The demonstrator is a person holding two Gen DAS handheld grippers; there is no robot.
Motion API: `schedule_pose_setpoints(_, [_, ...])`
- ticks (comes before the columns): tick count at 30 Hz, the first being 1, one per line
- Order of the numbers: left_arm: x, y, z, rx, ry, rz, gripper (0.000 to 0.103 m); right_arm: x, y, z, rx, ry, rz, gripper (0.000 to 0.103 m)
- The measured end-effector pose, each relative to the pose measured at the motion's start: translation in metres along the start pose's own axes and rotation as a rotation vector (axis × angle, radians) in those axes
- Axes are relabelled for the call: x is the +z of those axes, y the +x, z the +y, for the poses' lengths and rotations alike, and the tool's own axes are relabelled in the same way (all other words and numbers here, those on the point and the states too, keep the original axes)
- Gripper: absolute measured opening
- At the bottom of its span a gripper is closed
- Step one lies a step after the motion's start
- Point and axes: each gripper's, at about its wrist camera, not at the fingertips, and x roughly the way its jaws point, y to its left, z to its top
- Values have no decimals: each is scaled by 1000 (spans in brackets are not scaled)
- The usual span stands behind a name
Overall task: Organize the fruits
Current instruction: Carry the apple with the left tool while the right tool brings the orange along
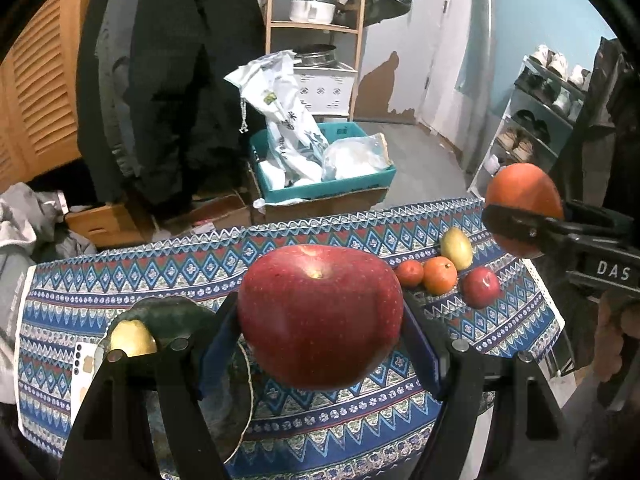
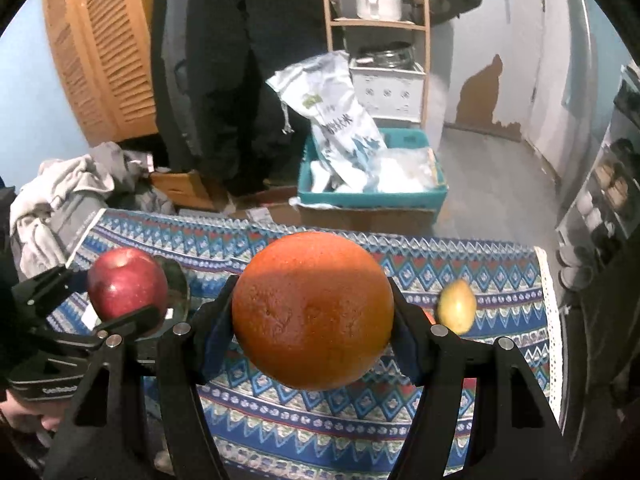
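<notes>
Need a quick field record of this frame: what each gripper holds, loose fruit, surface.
left gripper: shut on big red apple, lifted off the cloth
right gripper: shut on large orange, lifted off the cloth
loose fruit, far right of cloth: yellow fruit, small orange, small reddish fruit, small red apple
near left: dark bowl with a lemon
surface: patterned tablecloth

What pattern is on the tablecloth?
Blue, red and white geometric bands on the tablecloth, clearest in the left wrist view.
</notes>
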Motion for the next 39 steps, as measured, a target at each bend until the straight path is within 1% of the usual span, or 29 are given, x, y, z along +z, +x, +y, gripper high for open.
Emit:
schedule_pose_setpoints(5, [-3, -4, 10, 20, -13, -6, 78, 7, 2, 14, 23, -17, -6, 68])
schedule_pose_setpoints(16, [-12, -10, 41, 55, -69, -8, 78, 20, 25, 47, 82, -47, 16, 68])
schedule_pose_setpoints(26, [-23, -14, 78, 84, -143, 1, 78, 31, 46, 90, 131, -96, 41, 68])
schedule_pose_setpoints(39, [-46, -18, 127, 156, -224, 17, 78, 36, 78, 145, 199, -154, 87, 68])
